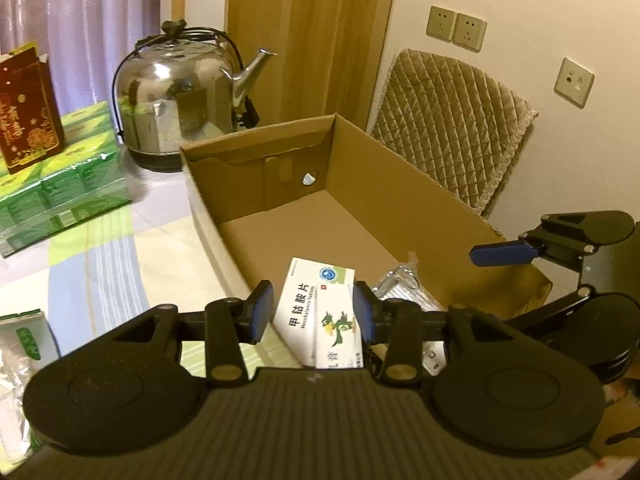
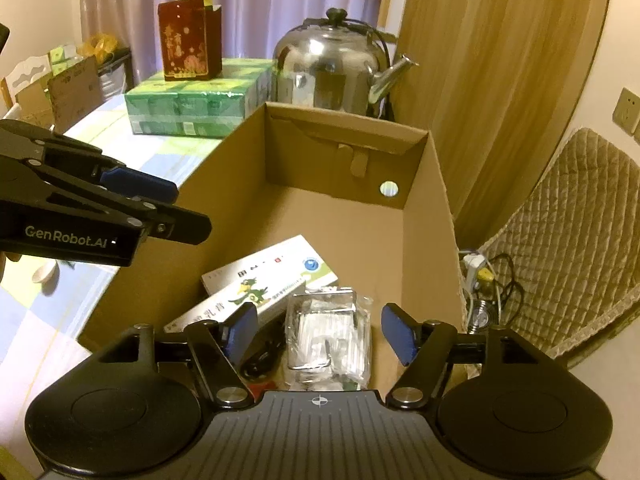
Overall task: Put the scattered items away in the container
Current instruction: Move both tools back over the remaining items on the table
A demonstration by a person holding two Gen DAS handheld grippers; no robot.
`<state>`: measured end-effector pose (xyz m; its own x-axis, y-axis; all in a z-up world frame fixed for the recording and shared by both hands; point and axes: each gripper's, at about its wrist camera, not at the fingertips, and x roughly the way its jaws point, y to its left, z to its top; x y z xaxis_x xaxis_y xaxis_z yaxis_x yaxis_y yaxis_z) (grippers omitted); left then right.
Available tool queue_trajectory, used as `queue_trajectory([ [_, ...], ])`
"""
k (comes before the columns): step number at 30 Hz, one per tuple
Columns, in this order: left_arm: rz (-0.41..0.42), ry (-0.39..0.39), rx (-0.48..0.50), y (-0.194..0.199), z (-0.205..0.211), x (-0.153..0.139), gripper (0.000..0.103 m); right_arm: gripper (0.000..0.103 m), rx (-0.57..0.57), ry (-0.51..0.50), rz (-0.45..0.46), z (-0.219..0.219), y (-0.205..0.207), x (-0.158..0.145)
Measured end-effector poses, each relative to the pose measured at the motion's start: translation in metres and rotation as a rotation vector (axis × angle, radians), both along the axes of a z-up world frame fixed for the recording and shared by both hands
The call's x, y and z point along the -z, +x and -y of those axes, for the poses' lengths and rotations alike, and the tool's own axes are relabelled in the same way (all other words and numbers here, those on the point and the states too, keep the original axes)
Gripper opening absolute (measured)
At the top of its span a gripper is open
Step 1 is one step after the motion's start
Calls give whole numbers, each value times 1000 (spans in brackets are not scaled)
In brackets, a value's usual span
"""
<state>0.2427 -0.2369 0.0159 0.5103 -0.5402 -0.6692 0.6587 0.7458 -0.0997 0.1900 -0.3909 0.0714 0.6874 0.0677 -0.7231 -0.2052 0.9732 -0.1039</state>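
While both medicine boxes point(image 2: 276, 280) and the foil pack point(image 2: 328, 332) lie inside the cardboard box point(image 2: 432, 208), the left claw point(image 1: 314, 312) and right claw point(image 2: 320, 334) hang open, empty, and should lift clear of its walls before fetching tabletop point(image 2: 160, 152) strays.

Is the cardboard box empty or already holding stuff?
Partly filled. The cardboard box holds two medicine cartons and a clear plastic packet at the near end; its far floor is bare.
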Motion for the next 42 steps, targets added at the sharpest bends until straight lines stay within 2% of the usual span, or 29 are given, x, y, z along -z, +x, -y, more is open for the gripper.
queue_trajectory([
  [3,5,-1,-8,-4,-9,-3,40,73,-3,-3,11,-4,-3,-5],
  [5,8,-2,-18,-7,-14,-4,48,79,-1,-1,21,-6,-4,-8],
  [7,10,-5,-29,-11,-21,-4,50,86,-1,0,33,-9,-6,-12],
  [12,1,-7,-46,-24,-42,-2,54,94,-12,-3,60,-22,-8,-19],
  [16,6,-10,-72,-32,-63,-3,64,100,-30,12,90,-35,-9,-29],
  [25,2,-16,-172,-40,-126,-2,85,101,-106,16,137,-79,-11,-46],
  [31,-4,8,-257,-42,-169,3,96,101,-153,65,160,-106,-14,-52],
  [38,18,28,-379,-41,-223,2,99,101,-227,156,171,-146,-19,-52],
  [42,50,127,-427,-39,-245,5,100,101,-268,189,151,-168,-22,-43],
])
